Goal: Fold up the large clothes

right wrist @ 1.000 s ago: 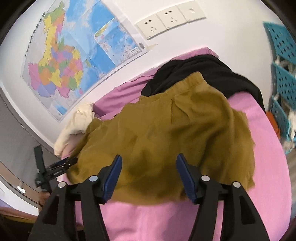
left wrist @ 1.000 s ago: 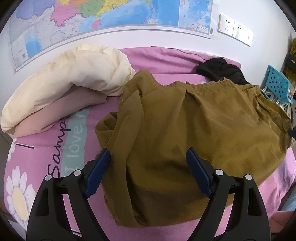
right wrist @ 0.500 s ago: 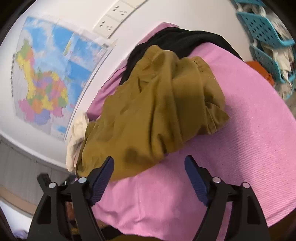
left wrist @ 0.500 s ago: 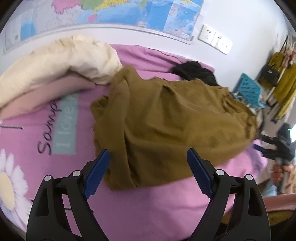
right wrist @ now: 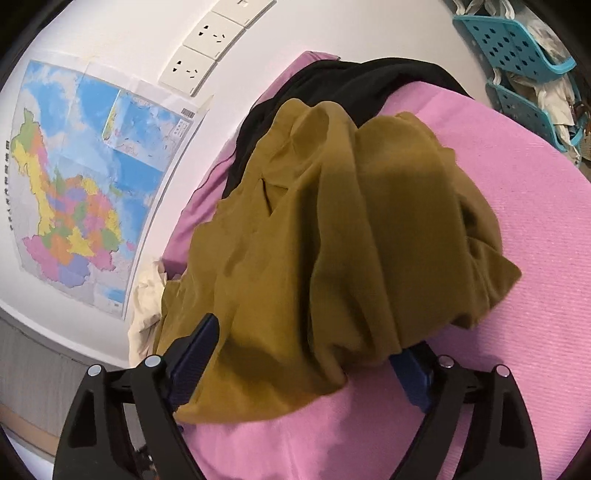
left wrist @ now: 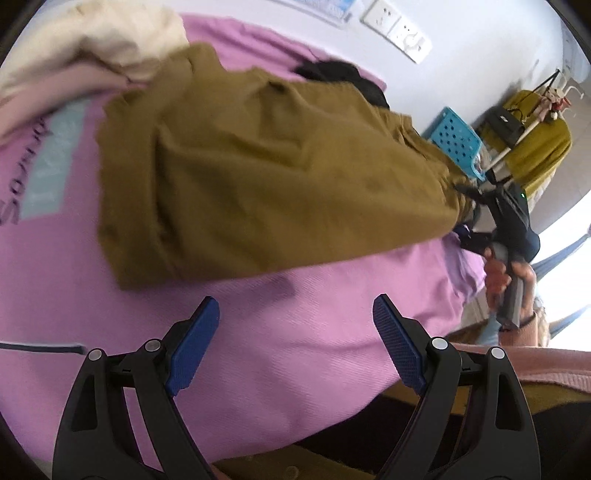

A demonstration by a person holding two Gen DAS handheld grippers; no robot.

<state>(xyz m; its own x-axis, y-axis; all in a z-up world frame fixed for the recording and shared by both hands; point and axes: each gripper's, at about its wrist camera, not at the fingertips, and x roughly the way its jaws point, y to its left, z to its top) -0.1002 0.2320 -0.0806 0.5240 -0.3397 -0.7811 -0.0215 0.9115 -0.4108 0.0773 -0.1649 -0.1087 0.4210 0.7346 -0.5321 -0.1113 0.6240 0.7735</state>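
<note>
Left wrist view: left gripper (left wrist: 293, 321) w/ jaws wide apart, nothing between them, over bare pink bedsheet (left wrist: 258, 332). Mustard-brown garment (left wrist: 258, 158) lies crumpled on the sheet just beyond the fingertips, not touching them. Cream blanket (left wrist: 96, 40) bunched at top left, touching the garment's far corner. Black clothing (left wrist: 343, 74) behind the garment near the wall. Right hand (left wrist: 509, 273) holds the right gripper (left wrist: 476, 218) at the garment's right edge; picture blurred there. Blue basket (left wrist: 456, 142) beyond the bed; wall sockets (left wrist: 397, 27) above.

Right wrist view: right gripper (right wrist: 306, 354) w/ jaws opening; the garment (right wrist: 351, 229) lies heaped between and over the blue pads, near edge draped across both, not clamped. Black clothing (right wrist: 351, 81) behind it. Map (right wrist: 92, 177) on wall at left, sockets (right wrist: 207, 44) above, blue baskets (right wrist: 517, 40) top right.
</note>
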